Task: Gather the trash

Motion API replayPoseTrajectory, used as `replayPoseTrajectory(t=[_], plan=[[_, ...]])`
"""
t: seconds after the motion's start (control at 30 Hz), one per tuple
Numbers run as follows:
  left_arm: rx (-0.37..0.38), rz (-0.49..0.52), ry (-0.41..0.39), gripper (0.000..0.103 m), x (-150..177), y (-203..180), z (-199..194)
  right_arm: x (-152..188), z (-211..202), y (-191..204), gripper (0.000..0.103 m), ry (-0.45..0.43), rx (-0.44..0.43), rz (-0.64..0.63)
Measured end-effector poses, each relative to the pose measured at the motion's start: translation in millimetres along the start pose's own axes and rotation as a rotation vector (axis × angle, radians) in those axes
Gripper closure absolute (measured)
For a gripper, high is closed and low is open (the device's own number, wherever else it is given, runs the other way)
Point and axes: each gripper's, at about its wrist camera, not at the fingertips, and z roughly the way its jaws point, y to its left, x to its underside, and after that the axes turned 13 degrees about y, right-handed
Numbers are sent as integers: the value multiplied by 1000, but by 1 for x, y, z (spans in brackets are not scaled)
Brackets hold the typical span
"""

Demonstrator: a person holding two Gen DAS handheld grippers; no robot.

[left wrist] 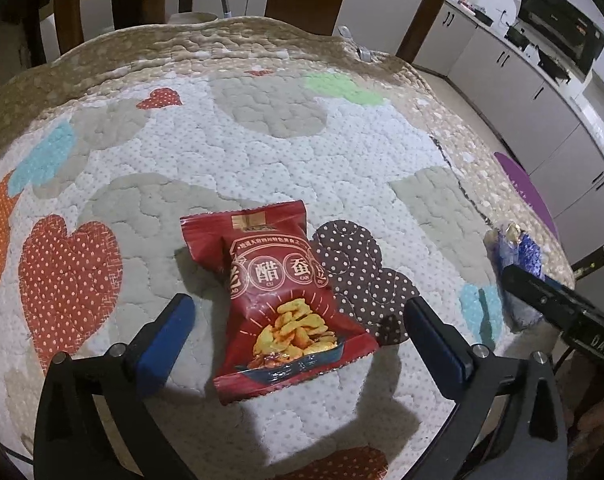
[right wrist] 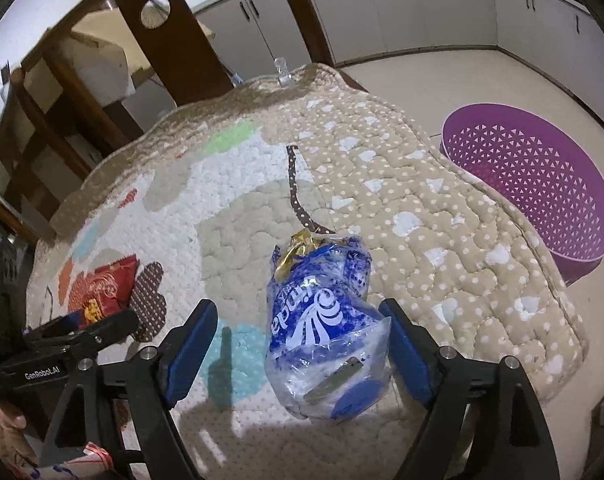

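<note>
Kitchen cabinets ring the quilt [left wrist: 262,152] you are working over, and the purple basket [right wrist: 542,184] sits on the floor just past the quilt's right edge. Your left gripper [left wrist: 300,312] stands wide open, holding nothing; the red snack bag [left wrist: 280,296] lies flat on the quilt between its pads, touching neither, long axis running away from you along the fingers. Your right gripper [right wrist: 298,332] is also open, with the crumpled blue wrapper [right wrist: 326,320] between its pads, nearer the right one; whether that pad brushes it I cannot tell, but nothing is clamped. Taking the basket as landmark, the wrapper lies close to its left, the snack bag well beyond that. So your right hand has the shorter carry, I'd judge, and each bag wants a squeeze across its width.
</note>
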Motion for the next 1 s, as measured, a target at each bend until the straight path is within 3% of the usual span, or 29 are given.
replayPoseTrajectory(t=[0.17, 0.3, 0.37, 0.43, 0.47, 0.5, 0.53, 0.57, 0.67, 1.0], plan=[[-48, 18, 0, 0, 1, -6, 3, 1, 0, 1, 18, -6, 18, 2], [-94, 32, 44, 0, -8, -11, 7, -3, 2, 8, 18, 29, 66, -24], [-101, 28, 48, 1, -13, -11, 7, -5, 2, 8, 25, 46, 83, -27], [-122, 21, 31, 13, -12, -11, 5, -7, 2, 7, 38, 57, 123, -30], [-140, 24, 20, 29, -11, -12, 3, -8, 2, 7, 48, 59, 136, -33], [-159, 31, 6, 47, -9, -13, 1, -9, 2, 6, 50, 64, 149, -37], [-161, 34, 0, 57, -8, -13, -2, -9, 1, 5, 51, 68, 148, -38], [-150, 33, -1, 61, -8, -12, -4, -10, 1, 4, 52, 71, 148, -38], [-111, 15, -13, 63, -4, -9, -14, -10, 0, 6, 53, 74, 167, -43], [-99, 44, -112, 63, 13, -15, -51, -2, -11, 27, 54, 64, 196, -53]])
